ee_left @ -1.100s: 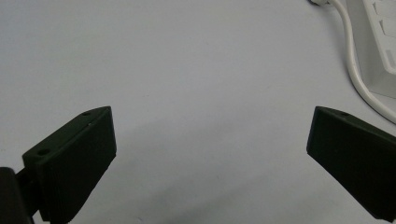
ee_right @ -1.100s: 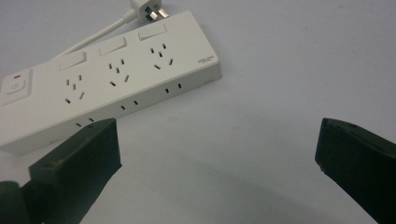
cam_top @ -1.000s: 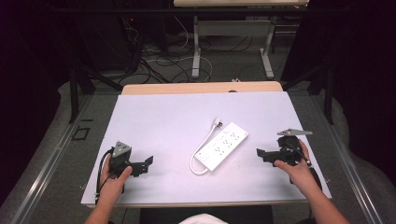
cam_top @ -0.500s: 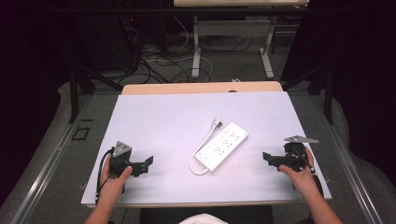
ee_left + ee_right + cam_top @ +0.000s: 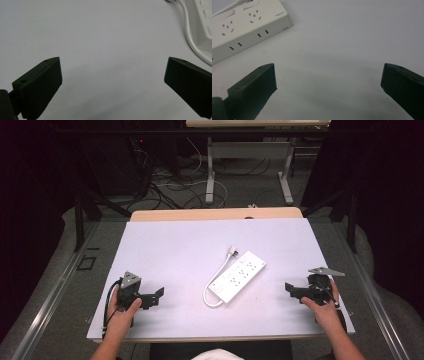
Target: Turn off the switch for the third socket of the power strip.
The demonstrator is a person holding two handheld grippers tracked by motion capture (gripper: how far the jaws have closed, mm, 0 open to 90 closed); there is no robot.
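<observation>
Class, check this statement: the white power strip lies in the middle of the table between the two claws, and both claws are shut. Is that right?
Not quite. The power strip does lie mid-table between the left claw and right claw, but both are open: each gripper view shows its jaws wide apart over the bare table.

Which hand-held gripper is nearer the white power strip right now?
Right, by a small margin. The right hand-held gripper sits off the white power strip's right end; the left hand-held gripper sits farther away, beyond its looped cable. Both are open and touch nothing.
</observation>
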